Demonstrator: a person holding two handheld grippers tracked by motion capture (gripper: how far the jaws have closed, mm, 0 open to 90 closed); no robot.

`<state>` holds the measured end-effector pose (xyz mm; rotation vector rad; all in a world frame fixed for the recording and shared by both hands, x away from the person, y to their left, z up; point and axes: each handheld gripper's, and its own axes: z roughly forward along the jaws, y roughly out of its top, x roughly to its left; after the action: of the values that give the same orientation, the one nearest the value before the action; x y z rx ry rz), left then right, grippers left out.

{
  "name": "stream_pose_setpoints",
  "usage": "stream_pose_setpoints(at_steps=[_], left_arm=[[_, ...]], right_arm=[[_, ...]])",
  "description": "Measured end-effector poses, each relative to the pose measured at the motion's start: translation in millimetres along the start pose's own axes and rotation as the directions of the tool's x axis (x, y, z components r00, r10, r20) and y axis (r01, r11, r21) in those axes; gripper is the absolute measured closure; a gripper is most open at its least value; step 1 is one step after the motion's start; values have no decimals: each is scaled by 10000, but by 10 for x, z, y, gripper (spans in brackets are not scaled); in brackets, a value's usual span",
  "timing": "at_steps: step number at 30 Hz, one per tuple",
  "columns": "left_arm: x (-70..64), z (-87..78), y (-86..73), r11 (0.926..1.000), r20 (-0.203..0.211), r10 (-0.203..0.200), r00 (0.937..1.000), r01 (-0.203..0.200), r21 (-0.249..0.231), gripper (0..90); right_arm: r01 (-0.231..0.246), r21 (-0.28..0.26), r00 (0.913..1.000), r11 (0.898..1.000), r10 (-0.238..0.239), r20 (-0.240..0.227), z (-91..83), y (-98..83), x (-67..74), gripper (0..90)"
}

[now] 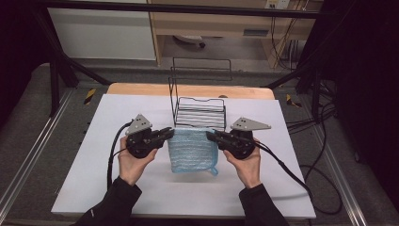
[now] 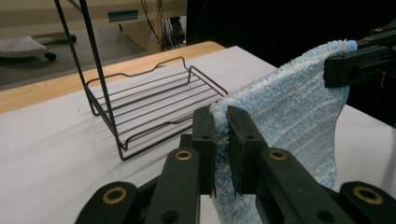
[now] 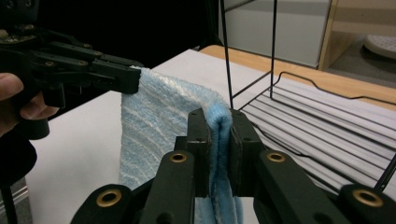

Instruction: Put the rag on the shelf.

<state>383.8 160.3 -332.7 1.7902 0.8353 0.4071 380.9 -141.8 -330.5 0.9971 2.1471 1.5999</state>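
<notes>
Our left fingers (image 2: 204, 140) pinch one top corner of the light blue terry towel (image 1: 193, 149), and our right fingers (image 3: 198, 140) clamp the other, pile bulging between the pads. So the left gripper (image 1: 167, 133) and the right gripper (image 1: 212, 136) face each other, the towel stretched between them and hanging above the white table cover (image 1: 117, 188). Just behind it stands the black wire rack (image 1: 200, 112); beyond lies the wooden table edge (image 1: 141, 88)
</notes>
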Motion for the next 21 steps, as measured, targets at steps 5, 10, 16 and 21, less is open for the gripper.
stream_pose_setpoints(at_steps=[5, 10, 16, 21], left_arm=[[-27, -11, 101, 9994, -63, 80, 9999, -82, -351, 818], [-34, -7, 210, 9975, -76, 95, 9999, -100, -699, 819], [-40, -4, 363, 9929, -70, 131, 9999, -139, -1179, 820], [-48, -5, 474, 9872, -122, 159, 9998, -177, -1582, 822]], right_arm=[[138, -297, 9998, 9995, -133, 162, -66, 88, 18, 815], [388, -558, 9985, 9977, -366, 397, -120, 192, 37, 815], [590, -950, 9966, 9937, -531, 636, -191, 327, 51, 815], [742, -1278, 9945, 9890, -639, 832, -236, 425, 66, 816]])
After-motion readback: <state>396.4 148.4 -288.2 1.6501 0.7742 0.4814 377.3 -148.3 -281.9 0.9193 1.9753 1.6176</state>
